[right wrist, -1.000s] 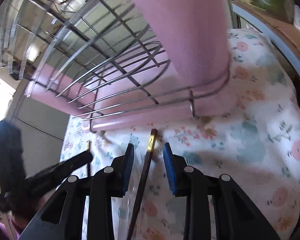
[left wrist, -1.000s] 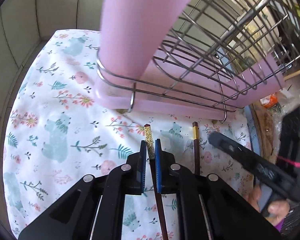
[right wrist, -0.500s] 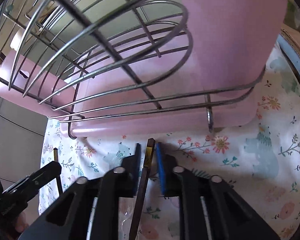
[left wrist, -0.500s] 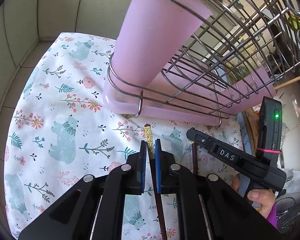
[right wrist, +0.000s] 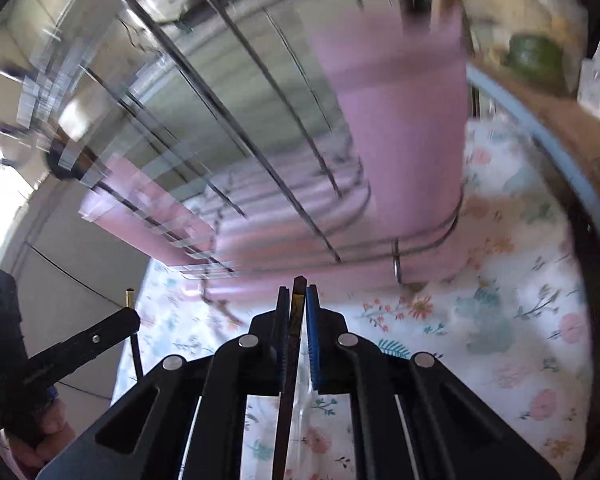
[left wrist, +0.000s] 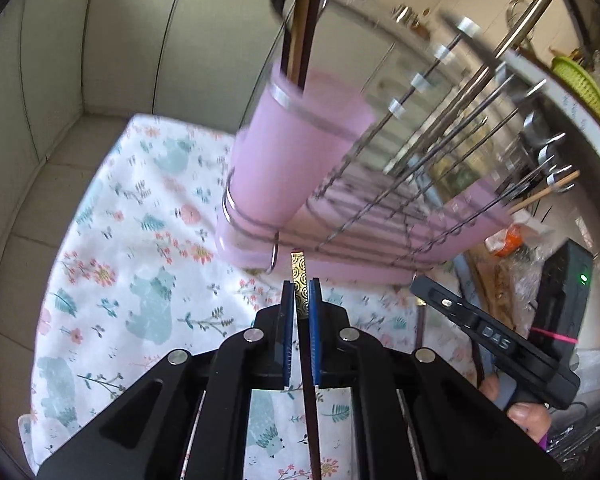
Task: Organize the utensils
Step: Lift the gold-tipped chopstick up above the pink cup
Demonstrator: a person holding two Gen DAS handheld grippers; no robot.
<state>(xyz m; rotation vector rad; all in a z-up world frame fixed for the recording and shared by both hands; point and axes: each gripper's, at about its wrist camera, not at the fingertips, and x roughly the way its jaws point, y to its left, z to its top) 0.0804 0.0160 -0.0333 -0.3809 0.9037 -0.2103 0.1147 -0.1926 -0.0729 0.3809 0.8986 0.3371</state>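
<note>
My left gripper [left wrist: 300, 286] is shut on a dark chopstick with a gold patterned end [left wrist: 299, 276] and holds it above the floral cloth [left wrist: 140, 280]. My right gripper [right wrist: 298, 294] is shut on a second dark chopstick [right wrist: 298, 300]. Both point toward the pink utensil cup [left wrist: 296, 160], which sits in the corner ring of a wire dish rack [left wrist: 440, 168] and holds several upright utensils [left wrist: 302, 28]. The cup also shows, blurred, in the right wrist view [right wrist: 404, 128]. The right gripper shows in the left wrist view [left wrist: 492, 340], and its chopstick [left wrist: 420, 320] pokes out beneath it.
The rack stands on a pink drip tray [left wrist: 380, 248]. A tiled wall [left wrist: 80, 60] lies left and behind. A green basket [left wrist: 580, 88], an orange item [left wrist: 508, 240] and a black device with a green light [left wrist: 568, 292] sit at the right.
Both grippers have risen and drawn back from the rack with their chopsticks. The right gripper, open around its chopstick a second ago, has shut on it. The cup's rim and utensils are now in view.
</note>
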